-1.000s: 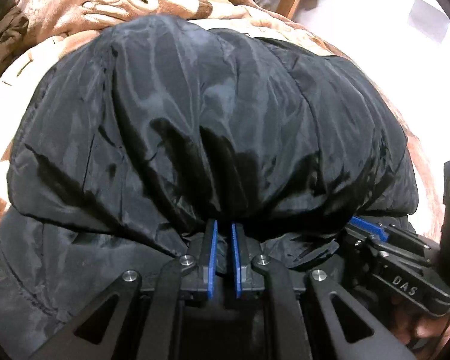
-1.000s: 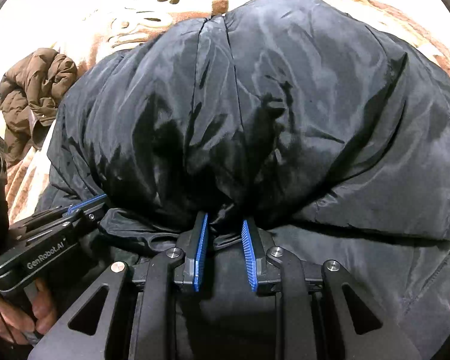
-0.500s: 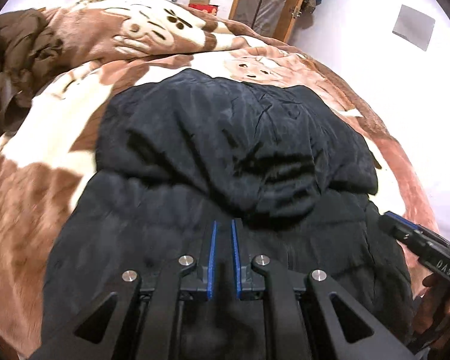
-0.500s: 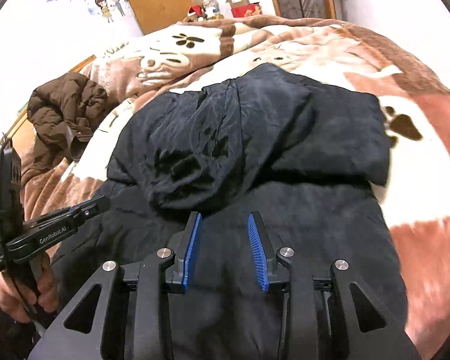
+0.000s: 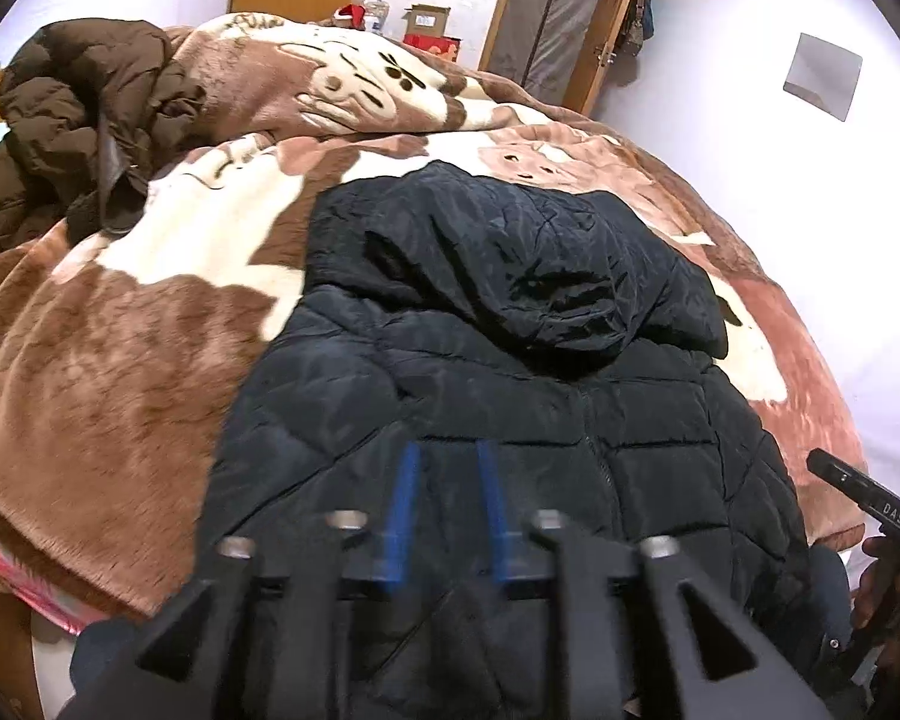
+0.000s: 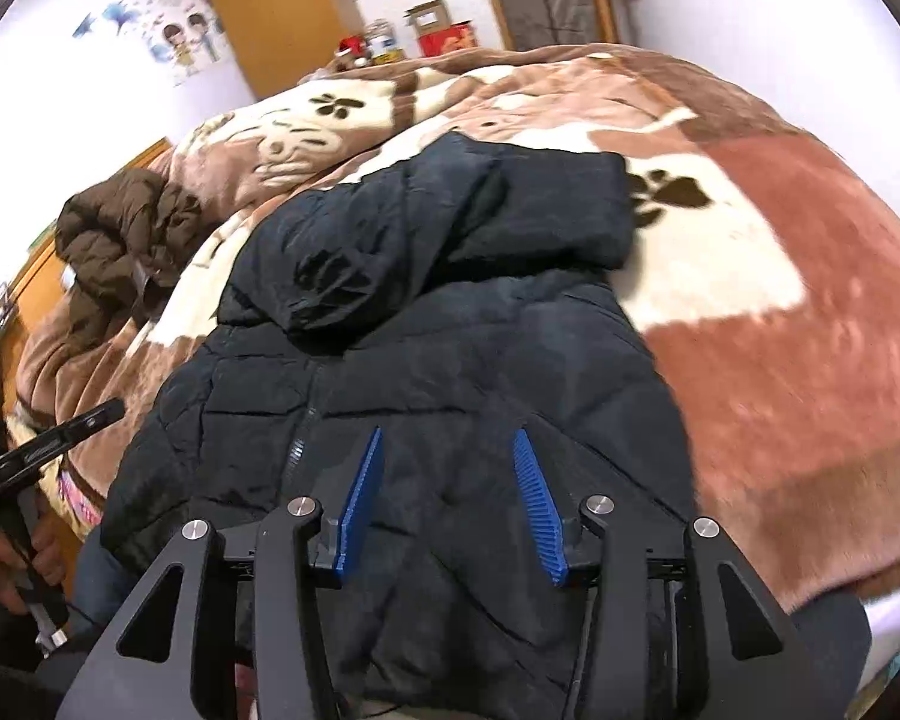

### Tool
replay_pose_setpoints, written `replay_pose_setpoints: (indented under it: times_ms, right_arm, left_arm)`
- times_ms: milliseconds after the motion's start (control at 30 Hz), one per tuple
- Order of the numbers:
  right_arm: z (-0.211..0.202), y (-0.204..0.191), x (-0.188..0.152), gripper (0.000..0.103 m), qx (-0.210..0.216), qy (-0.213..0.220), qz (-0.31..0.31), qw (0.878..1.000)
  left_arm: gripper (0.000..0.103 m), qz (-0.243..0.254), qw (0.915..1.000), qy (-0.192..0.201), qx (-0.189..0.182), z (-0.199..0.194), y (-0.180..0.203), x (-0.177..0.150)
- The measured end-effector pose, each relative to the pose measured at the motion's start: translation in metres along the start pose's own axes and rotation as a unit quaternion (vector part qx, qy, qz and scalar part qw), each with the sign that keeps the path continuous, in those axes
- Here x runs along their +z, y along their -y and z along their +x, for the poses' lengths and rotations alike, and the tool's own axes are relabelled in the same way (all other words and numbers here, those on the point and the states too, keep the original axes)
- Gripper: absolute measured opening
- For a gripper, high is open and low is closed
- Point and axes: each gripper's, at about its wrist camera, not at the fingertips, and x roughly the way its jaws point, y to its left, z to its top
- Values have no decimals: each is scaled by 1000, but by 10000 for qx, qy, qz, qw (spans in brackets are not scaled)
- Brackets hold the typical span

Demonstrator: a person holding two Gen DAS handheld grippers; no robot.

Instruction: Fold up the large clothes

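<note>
A black quilted puffer jacket (image 5: 510, 372) is laid front up on a plush brown-and-cream blanket with animal and paw prints (image 5: 120, 360), directly ahead of and beneath both claws, its zipper running away from them and its hood (image 6: 450, 228) folded down over the chest at the far end. The left gripper (image 5: 447, 504) is held above the lower part of the jacket with its blue-padded jaws parted and nothing between them; this view is blurred. The right gripper (image 6: 447, 498) is held over the same area with its blue ribbed pads spread wide and empty. A crumpled dark brown puffer coat (image 5: 78, 114) is seen far ahead and to the left of the claws, well apart from the black jacket.
</note>
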Motion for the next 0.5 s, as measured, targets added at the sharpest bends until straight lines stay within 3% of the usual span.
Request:
replay_pose_setpoints:
  times_ms: [33,333,500]
  right_arm:
    - [-2,4,-2,46,-43,9,35,10000]
    - [-12,47,-15,47,-283,-19,529,9982]
    - [-9,70,-23,55,-434,-143,829,9955]
  left_arm:
    - [43,-25,10000,36,7,-3,-3,-2]
    - [46,-127,9993,70,351,-13,-34,-8]
    - [50,-218,9981,40,583,-11,-54,-11]
